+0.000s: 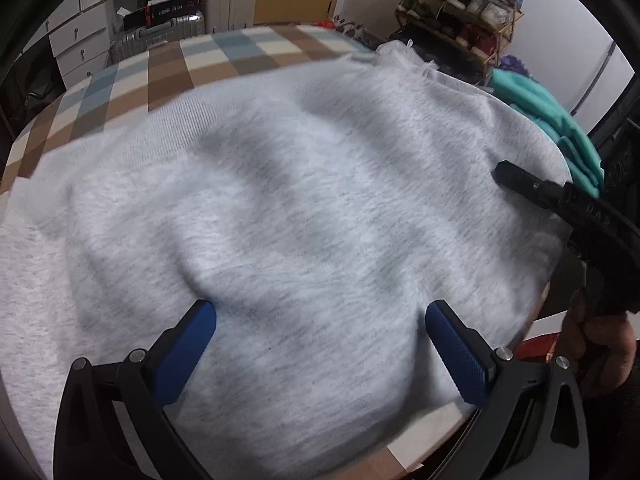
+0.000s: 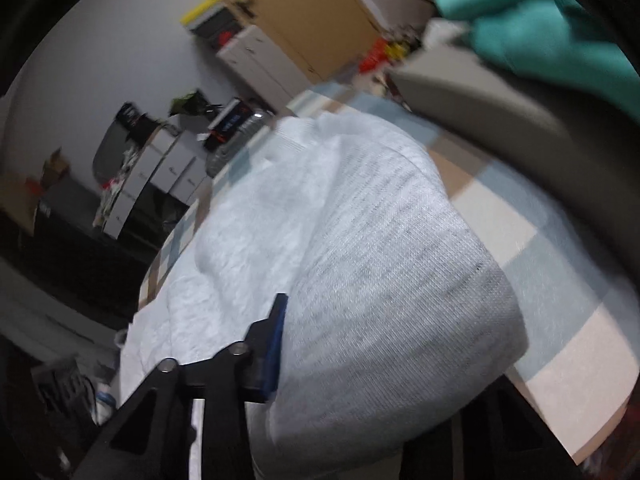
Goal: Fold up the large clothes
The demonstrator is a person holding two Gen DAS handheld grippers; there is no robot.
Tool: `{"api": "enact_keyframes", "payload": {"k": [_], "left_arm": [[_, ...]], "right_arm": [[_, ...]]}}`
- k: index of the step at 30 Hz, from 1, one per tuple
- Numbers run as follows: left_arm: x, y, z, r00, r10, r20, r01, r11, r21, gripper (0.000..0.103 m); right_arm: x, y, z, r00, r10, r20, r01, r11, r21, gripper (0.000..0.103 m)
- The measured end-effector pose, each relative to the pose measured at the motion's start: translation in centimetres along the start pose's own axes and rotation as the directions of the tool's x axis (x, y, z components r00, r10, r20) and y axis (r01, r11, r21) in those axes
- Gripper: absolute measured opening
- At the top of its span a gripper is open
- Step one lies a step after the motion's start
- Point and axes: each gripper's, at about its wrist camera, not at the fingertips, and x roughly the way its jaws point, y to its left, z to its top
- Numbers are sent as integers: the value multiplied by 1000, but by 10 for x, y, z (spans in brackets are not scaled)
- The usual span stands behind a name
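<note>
Checkered cloth (image 1: pixel 168 68) covers the table under a grey sweatshirt (image 1: pixel 304 200) spread flat. Left gripper (image 1: pixel 320 352) hovers spread wide over its near hem; right gripper (image 2: pixel 320 344) seems clamped on its right edge, though one finger is hidden. Likely mid-fold: next, carry that edge across.

Your left wrist camera looks down and forward from close above the light grey knit garment (image 1: pixel 304 208), facing the far edge of the checked brown, blue and cream cloth surface (image 1: pixel 168 68) and the white drawers beyond. Your right wrist camera is rolled sideways, pressed nearer the same garment (image 2: pixel 360 260). Both views share the garment, the checked surface (image 2: pixel 520 236) and the folded teal fabric (image 1: pixel 560 128) (image 2: pixel 532 16).
</note>
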Motion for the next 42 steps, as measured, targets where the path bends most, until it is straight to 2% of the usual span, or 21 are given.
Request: {"api": "enact_keyframes", "payload": {"k": [2, 5, 6, 8, 10, 13, 15, 16, 19, 22, 23, 25, 26, 27, 29, 30, 33, 35, 37, 38, 42], "left_arm": [[-19, -5, 12, 998, -33, 56, 31, 999, 35, 102], [-38, -17, 45, 991, 17, 136, -29, 996, 84, 102], [-31, -25, 65, 989, 80, 128, -97, 987, 128, 102], [-4, -32, 96, 982, 177, 69, -187, 965, 184, 102], [43, -31, 129, 959, 279, -46, -264, 942, 207, 102], [100, -24, 157, 938, 298, -178, -262, 944, 201, 102], [130, -23, 154, 910, 319, -265, -261, 937, 232, 102], [143, -26, 152, 903, 333, -272, -259, 927, 272, 102], [146, -19, 157, 913, 288, -289, -225, 947, 231, 102], [138, -26, 167, 897, 312, -312, -217, 927, 305, 101], [130, -32, 174, 904, 309, -296, -206, 921, 331, 100], [110, -50, 192, 941, 290, -176, -197, 889, 414, 100], [106, -58, 199, 946, 302, -117, -220, 865, 451, 100], [108, -65, 204, 942, 326, -83, -246, 835, 493, 100], [131, -74, 206, 901, 430, -56, -314, 737, 599, 100], [140, -72, 204, 897, 434, -88, -289, 724, 626, 100], [163, -51, 198, 897, 380, -226, -166, 763, 625, 100], [167, -32, 205, 909, 282, -308, -88, 851, 518, 95], [167, -15, 205, 907, 129, -400, 44, 917, 397, 64], [163, -13, 204, 908, 87, -409, 80, 923, 375, 44], [152, -31, 185, 929, 163, -333, 10, 887, 462, 28]], "right_arm": [[-12, 17, -2, 998, 7, 56, -2, 995, -97, 26], [-18, 34, -5, 996, -2, 86, 18, 983, -184, 26], [-16, 34, -5, 997, -8, 83, 23, 982, -187, 26], [-12, 28, -2, 998, -1, 68, 12, 988, -152, 26], [-8, 17, 1, 999, 17, 44, -13, 994, -105, 26], [-4, 6, 2, 999, 36, 16, -34, 997, -71, 26], [-6, 0, 1, 999, 48, 5, -48, 996, -70, 26], [-4, -2, 2, 999, 51, -4, -51, 996, -70, 26], [4, -11, 3, 998, 42, -45, -44, 998, -52, 26], [8, -24, 4, 995, 74, -67, -74, 997, 2, 27], [9, -27, 4, 994, 83, -73, -82, 996, 20, 28], [8, -30, 4, 992, 100, -75, -97, 994, 42, 29], [8, -32, 4, 991, 108, -76, -104, 993, 51, 29], [7, -33, 4, 990, 116, -76, -111, 992, 61, 29], [7, -34, 3, 989, 128, -76, -122, 989, 79, 30], [7, -34, 1, 988, 130, -77, -124, 989, 81, 30], [8, -36, 1, 987, 134, -85, -127, 989, 80, 30], [7, -36, 2, 987, 133, -88, -126, 989, 75, 31], [5, -36, 1, 987, 136, -88, -129, 989, 76, 31], [5, -36, 1, 986, 138, -88, -132, 988, 77, 31], [11, -38, 5, 986, 143, -89, -136, 987, 84, 32]]}}
